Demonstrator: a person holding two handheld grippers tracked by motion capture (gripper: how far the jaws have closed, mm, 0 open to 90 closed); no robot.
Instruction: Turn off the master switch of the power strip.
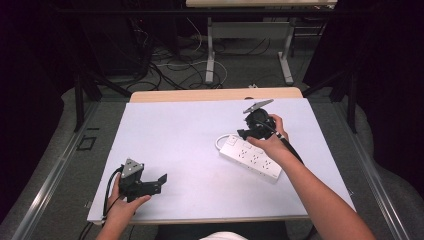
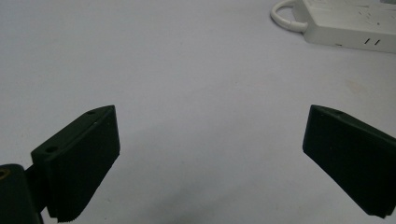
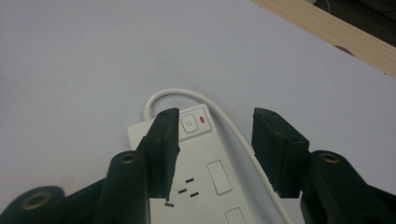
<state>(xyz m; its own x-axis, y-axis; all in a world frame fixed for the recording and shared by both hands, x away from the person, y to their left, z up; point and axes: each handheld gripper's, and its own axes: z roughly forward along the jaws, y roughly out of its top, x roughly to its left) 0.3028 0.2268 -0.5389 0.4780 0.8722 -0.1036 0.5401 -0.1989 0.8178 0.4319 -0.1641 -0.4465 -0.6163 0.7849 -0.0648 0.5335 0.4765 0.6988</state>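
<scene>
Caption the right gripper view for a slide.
Right gripper, jaws open, poised over the switch end of a white power strip on the table.

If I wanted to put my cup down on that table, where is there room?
The pale table sheet is bare between the left claw and the white power strip, and along the far edge. It is crowded around the right claw over the strip's switch end.

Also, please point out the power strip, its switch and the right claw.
power strip (image 1: 252, 159), high view, middle of its top face.
switch (image 3: 189, 123), right gripper view, the button's centre.
right claw (image 3: 215, 140), right gripper view, midway between its fingertips.
</scene>
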